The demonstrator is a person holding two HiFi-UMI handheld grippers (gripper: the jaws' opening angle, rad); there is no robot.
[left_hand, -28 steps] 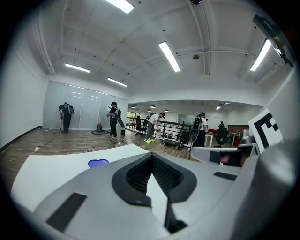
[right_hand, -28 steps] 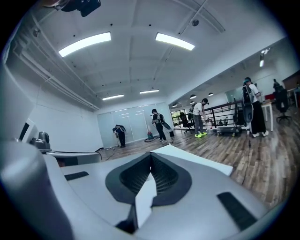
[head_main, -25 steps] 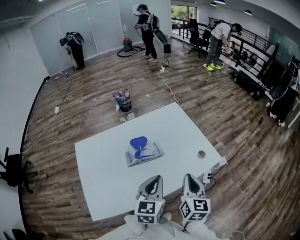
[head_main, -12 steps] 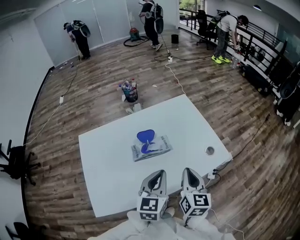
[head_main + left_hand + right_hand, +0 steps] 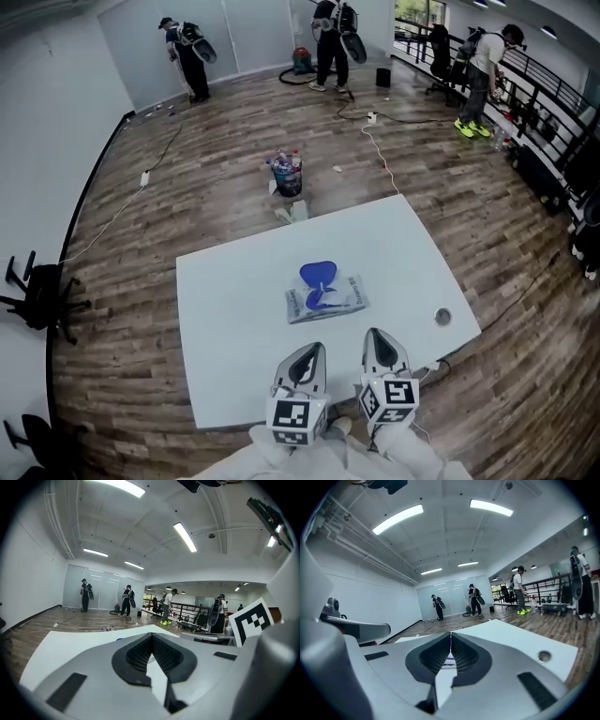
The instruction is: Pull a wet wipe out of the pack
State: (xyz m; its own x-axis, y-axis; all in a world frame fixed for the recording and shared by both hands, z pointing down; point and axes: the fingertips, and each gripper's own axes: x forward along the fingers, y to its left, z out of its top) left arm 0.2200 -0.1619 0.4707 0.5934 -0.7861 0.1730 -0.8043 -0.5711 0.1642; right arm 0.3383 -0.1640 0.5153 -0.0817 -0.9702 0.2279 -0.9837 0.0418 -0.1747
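the pack of wipes (image 5: 326, 302) lies flat near the middle of the white worktop (image 5: 230, 319), with its blue lid flap (image 5: 319, 275) lifted open on the far side. both of your claws hang at the near edge, well short of it. the left claw (image 5: 311, 349) has its tips together with nothing between them, and the right claw (image 5: 376, 336) is pinched together and empty too.

expect the pack to be light and soft, a slick plastic pouch that will probably slide or lift off the worktop when a wipe drags at the opening. so pin one end down with one claw and pinch the wipe with the other, right at the slot under the flap. the wipe itself should be thin, damp and easy to tear (pull it slowly, straight up). i cannot tell from here whether a wipe tip already pokes out.

the worktop is smooth and bare apart from a small round hole (image 5: 442, 317) near its right edge. around it is wood floor (image 5: 187, 197), a small bin of bottles (image 5: 286, 174) and people working far off.
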